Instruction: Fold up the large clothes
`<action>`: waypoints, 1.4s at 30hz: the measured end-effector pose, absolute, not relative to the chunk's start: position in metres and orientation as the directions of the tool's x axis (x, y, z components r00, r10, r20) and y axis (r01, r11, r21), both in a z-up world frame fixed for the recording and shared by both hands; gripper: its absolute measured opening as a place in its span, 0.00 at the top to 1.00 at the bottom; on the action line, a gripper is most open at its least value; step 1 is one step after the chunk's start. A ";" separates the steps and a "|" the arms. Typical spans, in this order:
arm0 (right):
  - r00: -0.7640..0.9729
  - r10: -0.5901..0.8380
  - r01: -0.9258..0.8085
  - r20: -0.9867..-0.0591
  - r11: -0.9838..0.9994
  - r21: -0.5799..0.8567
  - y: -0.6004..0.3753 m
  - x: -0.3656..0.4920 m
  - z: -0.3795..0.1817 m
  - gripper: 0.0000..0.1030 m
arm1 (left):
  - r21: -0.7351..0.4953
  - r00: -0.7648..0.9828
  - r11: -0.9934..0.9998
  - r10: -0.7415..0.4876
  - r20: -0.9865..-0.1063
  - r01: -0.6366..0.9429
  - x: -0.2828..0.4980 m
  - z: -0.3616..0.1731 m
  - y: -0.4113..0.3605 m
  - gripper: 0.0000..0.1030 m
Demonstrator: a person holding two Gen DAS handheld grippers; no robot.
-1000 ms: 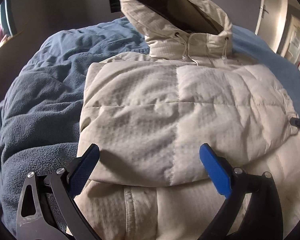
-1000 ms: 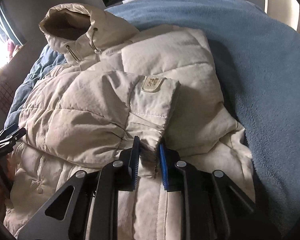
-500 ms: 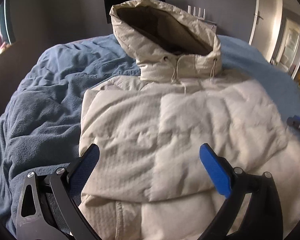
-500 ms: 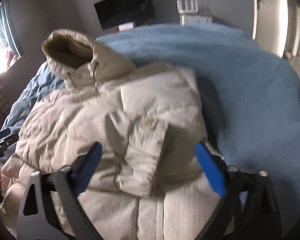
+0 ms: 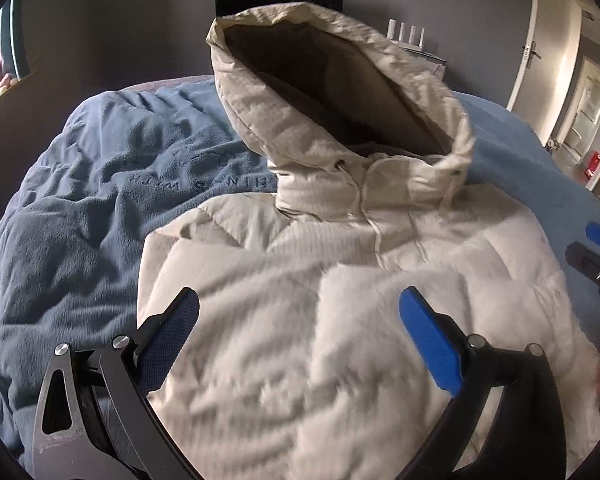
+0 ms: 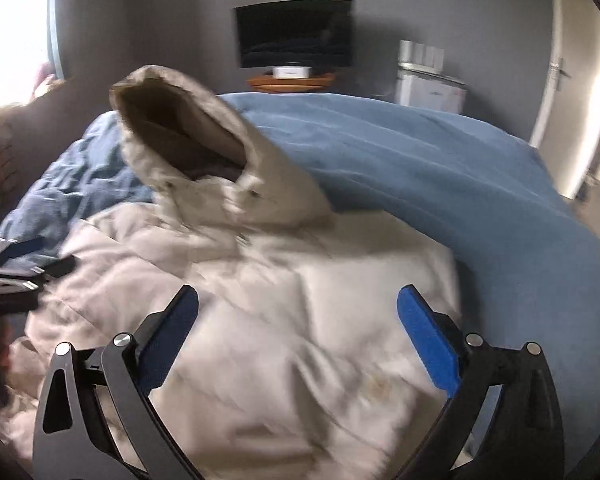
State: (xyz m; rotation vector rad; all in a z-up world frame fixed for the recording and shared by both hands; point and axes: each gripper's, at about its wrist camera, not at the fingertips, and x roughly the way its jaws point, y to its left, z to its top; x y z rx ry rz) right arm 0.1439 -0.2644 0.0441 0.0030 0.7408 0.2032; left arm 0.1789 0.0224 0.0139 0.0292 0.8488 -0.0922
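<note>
A cream hooded puffer jacket lies on the bed with both sleeves folded over its front; its hood stands open toward the far wall. It also fills the right wrist view, hood at upper left. My left gripper is open and empty, just above the jacket's chest. My right gripper is open and empty above the jacket's right side. The right gripper's tip shows at the left wrist view's right edge; the left gripper shows at the right wrist view's left edge.
A blue fleece blanket covers the bed around the jacket. A dark screen hangs on the grey far wall above a small shelf. A white unit stands beside it. A door is at the right.
My right gripper has opened and let go of the sleeve cuff, leaving it folded on the jacket. Both grippers have risen and moved toward the hood.
</note>
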 end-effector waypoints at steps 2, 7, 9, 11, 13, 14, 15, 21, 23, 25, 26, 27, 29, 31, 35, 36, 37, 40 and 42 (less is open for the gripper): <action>0.716 0.212 -0.220 -0.665 0.973 0.072 -0.250 0.165 0.048 0.07 | -0.039 0.644 0.995 -0.092 -0.760 0.095 0.192 0.014 0.028 0.07; 0.748 0.200 -0.229 -0.633 0.973 0.036 -0.227 0.224 0.059 0.07 | -0.116 0.654 0.990 -0.140 -0.743 0.080 0.222 0.027 0.050 0.07; 0.746 0.199 -0.221 -0.635 0.974 0.045 -0.220 0.249 0.060 0.08 | -0.105 0.656 0.992 -0.125 -0.745 0.070 0.236 0.032 0.059 0.07; 0.739 0.190 -0.224 -0.646 0.974 0.031 -0.208 0.271 0.059 0.17 | -0.048 0.661 0.997 -0.071 -0.747 0.054 0.248 0.034 0.064 0.07; 0.733 0.175 -0.238 -0.657 0.971 -0.007 -0.196 0.287 0.057 0.28 | -0.004 0.665 1.000 -0.022 -0.746 0.030 0.258 0.035 0.071 0.07; 0.731 0.161 -0.244 -0.663 0.969 -0.034 -0.189 0.294 0.056 0.33 | 0.002 0.664 1.000 -0.010 -0.748 0.017 0.262 0.035 0.076 0.07; 0.728 0.156 -0.254 -0.668 0.966 -0.051 -0.184 0.297 0.054 0.39 | -0.008 0.662 1.000 -0.013 -0.749 0.010 0.265 0.036 0.080 0.07; 0.746 0.159 -0.269 -0.646 0.960 -0.073 -0.188 0.290 0.045 0.88 | -0.083 0.676 0.997 -0.066 -0.734 0.007 0.261 0.035 0.091 0.07; 0.758 0.173 -0.274 -0.629 0.959 -0.067 -0.197 0.278 0.042 0.92 | -0.095 0.683 0.995 -0.084 -0.726 0.022 0.259 0.035 0.089 0.07; 0.777 0.194 -0.281 -0.599 0.958 -0.054 -0.208 0.261 0.041 0.93 | -0.096 0.687 0.995 -0.093 -0.721 0.033 0.259 0.037 0.086 0.07; 0.782 0.205 -0.281 -0.588 0.959 -0.040 -0.216 0.250 0.039 0.93 | -0.095 0.695 0.995 -0.094 -0.713 0.037 0.257 0.040 0.084 0.07; 0.783 0.213 -0.282 -0.584 0.959 -0.028 -0.220 0.245 0.038 0.93 | -0.093 0.707 0.995 -0.095 -0.701 0.042 0.255 0.042 0.082 0.07; 0.783 0.231 -0.282 -0.578 0.959 0.002 -0.236 0.227 0.028 0.93 | -0.053 0.743 0.998 -0.067 -0.666 0.043 0.251 0.051 0.076 0.07; 0.773 0.241 -0.284 -0.587 0.959 0.019 -0.244 0.218 0.020 0.93 | 0.006 0.778 0.999 -0.035 -0.627 0.049 0.245 0.059 0.069 0.07; 0.746 0.273 -0.276 -0.607 0.957 0.091 -0.257 0.207 0.002 0.93 | 0.171 0.805 0.978 0.008 -0.593 0.116 0.229 0.062 0.041 0.28; 0.735 0.287 -0.280 -0.614 0.954 0.110 -0.257 0.206 -0.001 0.93 | 0.206 0.801 0.967 0.003 -0.599 0.151 0.224 0.060 0.033 0.57; 0.730 0.296 -0.284 -0.617 0.951 0.120 -0.256 0.204 -0.002 0.93 | 0.242 0.793 0.954 0.006 -0.609 0.178 0.217 0.057 0.024 0.78; 0.712 0.301 -0.274 -0.635 0.951 0.143 -0.255 0.198 -0.005 0.91 | 0.302 0.803 0.931 0.014 -0.595 0.208 0.183 0.051 0.009 0.88; 0.695 0.313 -0.274 -0.647 0.948 0.164 -0.258 0.191 -0.004 0.81 | 0.260 0.796 0.942 -0.012 -0.605 0.212 0.165 0.050 0.010 0.88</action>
